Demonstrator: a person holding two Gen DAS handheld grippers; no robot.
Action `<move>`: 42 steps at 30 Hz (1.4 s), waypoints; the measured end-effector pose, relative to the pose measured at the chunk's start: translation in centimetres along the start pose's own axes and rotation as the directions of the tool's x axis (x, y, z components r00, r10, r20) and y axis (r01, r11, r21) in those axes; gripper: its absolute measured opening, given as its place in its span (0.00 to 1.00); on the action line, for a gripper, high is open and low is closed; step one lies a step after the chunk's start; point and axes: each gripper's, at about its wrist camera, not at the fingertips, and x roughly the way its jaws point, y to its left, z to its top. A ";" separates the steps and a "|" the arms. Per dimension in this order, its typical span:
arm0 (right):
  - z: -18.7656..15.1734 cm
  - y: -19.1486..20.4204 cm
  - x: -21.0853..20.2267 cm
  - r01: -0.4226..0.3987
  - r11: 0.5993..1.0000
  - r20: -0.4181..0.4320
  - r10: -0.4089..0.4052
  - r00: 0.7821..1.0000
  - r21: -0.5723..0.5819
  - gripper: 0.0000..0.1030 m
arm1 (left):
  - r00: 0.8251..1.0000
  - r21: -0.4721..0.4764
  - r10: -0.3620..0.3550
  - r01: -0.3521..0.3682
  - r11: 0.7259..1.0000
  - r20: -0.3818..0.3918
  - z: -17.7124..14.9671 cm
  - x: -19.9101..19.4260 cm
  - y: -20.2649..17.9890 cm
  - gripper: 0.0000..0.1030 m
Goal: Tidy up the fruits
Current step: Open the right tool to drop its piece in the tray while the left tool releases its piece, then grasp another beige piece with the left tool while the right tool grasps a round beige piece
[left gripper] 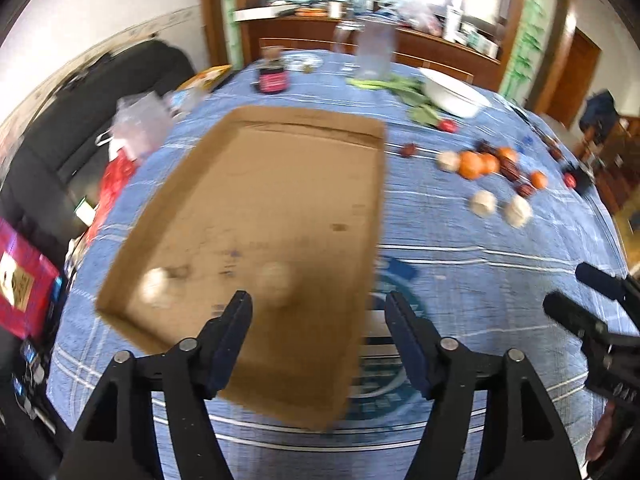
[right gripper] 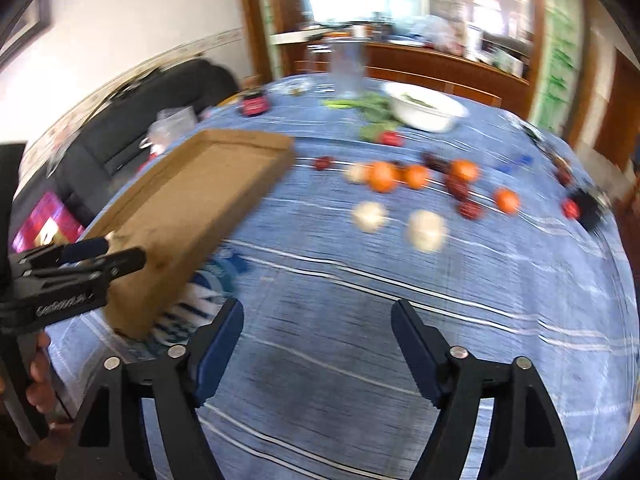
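Note:
A shallow cardboard tray [left gripper: 260,200] lies on the blue tablecloth and holds two pale round fruits [left gripper: 274,282] near its front. My left gripper [left gripper: 318,300] is open and empty above the tray's front right corner. My right gripper [right gripper: 318,312] is open and empty over bare cloth. Loose fruits lie ahead on the cloth: oranges [right gripper: 382,176], pale round fruits [right gripper: 426,228] and dark red fruits [right gripper: 470,208]. They also show in the left wrist view [left gripper: 470,164]. The tray [right gripper: 192,208] is to the right gripper's left.
A white bowl [right gripper: 424,110] with greens [right gripper: 374,114], a clear glass container [right gripper: 348,68] and a dark jar [right gripper: 254,104] stand at the table's far side. A black sofa [left gripper: 100,92] and pink box [left gripper: 20,276] are left of the table.

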 end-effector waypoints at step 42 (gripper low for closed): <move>3.9 -12.7 6.8 0.027 1.000 -0.059 -0.027 0.998 0.002 0.37 | 0.989 0.119 -0.100 0.113 0.986 -0.110 8.2 13.0 -15.9 0.30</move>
